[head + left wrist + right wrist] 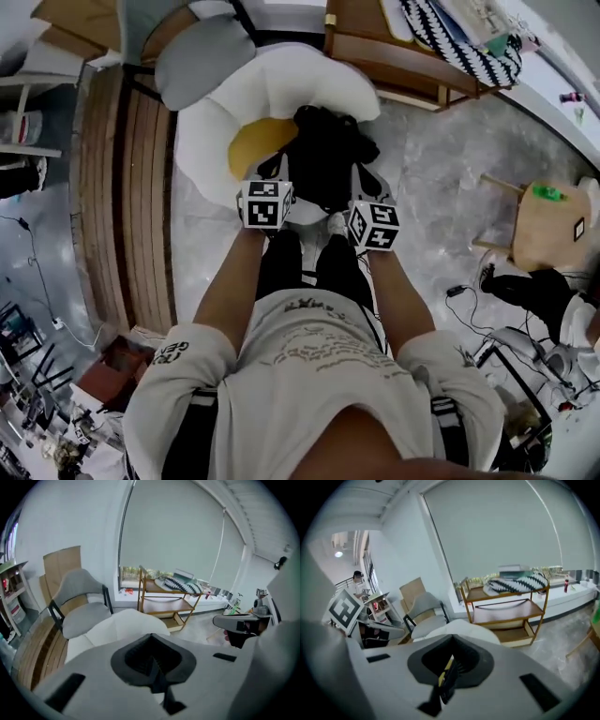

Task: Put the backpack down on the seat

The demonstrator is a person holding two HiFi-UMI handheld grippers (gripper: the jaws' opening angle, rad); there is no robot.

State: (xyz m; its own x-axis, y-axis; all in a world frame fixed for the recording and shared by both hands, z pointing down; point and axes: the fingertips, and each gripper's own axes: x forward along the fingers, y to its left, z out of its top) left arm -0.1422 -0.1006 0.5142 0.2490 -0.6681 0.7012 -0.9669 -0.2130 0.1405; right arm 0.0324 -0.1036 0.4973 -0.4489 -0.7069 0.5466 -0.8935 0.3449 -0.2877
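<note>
A black backpack (pixel 323 150) hangs in front of me over a white flower-shaped seat (pixel 309 84) with a yellow centre (pixel 251 141). My left gripper (pixel 284 183) and right gripper (pixel 361 194) meet it at its near side, one at each side. In the left gripper view the left gripper (pixel 152 665) is shut with a thin dark strap (pixel 161 686) pinched between the jaws. The right gripper (pixel 450 665) is shut too, on a black strap with a yellow edge (pixel 446 679). The white seat (pixel 122 625) shows beyond the jaws in both gripper views.
A grey chair (pixel 202 56) stands behind the seat to the left, beside a wooden plank platform (pixel 127 187). A wooden shelf cart (pixel 394 52) with a striped cloth is at the back. At the right are a small wooden stool (pixel 544 220) and cables on the floor (pixel 469 300).
</note>
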